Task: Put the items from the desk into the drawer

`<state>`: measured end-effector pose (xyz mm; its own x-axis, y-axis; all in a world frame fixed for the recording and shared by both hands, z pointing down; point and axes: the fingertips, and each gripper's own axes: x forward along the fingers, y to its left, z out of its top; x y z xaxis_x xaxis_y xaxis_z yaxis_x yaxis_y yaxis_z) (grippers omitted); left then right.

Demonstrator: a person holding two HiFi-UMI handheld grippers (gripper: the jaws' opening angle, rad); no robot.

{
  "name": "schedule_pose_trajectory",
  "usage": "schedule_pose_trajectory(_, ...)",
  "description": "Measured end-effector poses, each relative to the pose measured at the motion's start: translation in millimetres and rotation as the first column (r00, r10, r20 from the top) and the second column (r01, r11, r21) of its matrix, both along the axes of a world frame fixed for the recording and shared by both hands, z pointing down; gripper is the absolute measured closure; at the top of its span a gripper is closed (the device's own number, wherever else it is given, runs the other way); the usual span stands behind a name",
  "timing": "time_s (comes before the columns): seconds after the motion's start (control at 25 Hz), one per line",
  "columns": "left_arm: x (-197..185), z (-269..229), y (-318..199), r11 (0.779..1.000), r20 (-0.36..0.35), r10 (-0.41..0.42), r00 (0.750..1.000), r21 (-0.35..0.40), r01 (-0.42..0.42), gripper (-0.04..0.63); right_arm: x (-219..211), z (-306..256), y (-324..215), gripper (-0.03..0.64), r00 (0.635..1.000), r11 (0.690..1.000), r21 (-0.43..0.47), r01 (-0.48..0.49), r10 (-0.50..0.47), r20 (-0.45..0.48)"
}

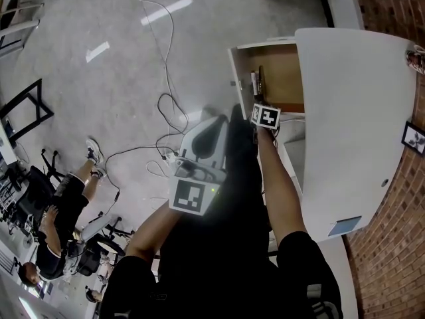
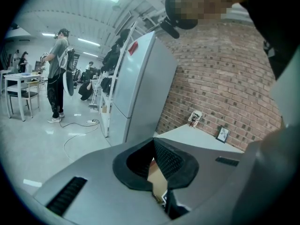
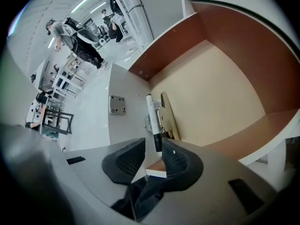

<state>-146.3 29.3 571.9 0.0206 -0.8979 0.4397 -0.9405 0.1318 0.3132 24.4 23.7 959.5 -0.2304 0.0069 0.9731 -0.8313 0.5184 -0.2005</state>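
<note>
A white cable (image 1: pixel 171 45) snakes over the grey floor (image 1: pixel 86 78), and a brick wall (image 1: pixel 392 8) stands at right.

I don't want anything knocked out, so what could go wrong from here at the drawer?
The dark end of the marker sits at the jaw tips of the open right gripper, so pulling back carelessly might drag it along. It lies beside a tan item near the front of the drawer; a nudge could shift both.

**Layout: Drawer and Grippers**

The drawer (image 1: pixel 279 72) stands open at the left edge of the desk (image 1: pixel 358 125). 1 marker (image 3: pixel 151 118) lies in the drawer along its left wall, with a flat item (image 3: pixel 168 118) just right of the marker. The right gripper (image 3: pixel 152 158) is above the drawer's near end. The left gripper (image 2: pixel 153 161) is to its left.
</note>
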Motion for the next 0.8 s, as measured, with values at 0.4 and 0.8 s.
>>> schedule_pose_trajectory(0.4,-19,-30,14,0.997,0.007,-0.052,0.999,0.057,0.051,0.598,-6,-56,-13,0.558,0.999,0.994,0.105,0.003,-0.007,0.040)
schedule_pose_trajectory(0.8,-18,-88,35,0.987,0.020,-0.030,0.999,0.159,0.027,0.598,-20,-217,-50,0.603,0.968,0.944,0.305,-0.123,0.047,0.246)
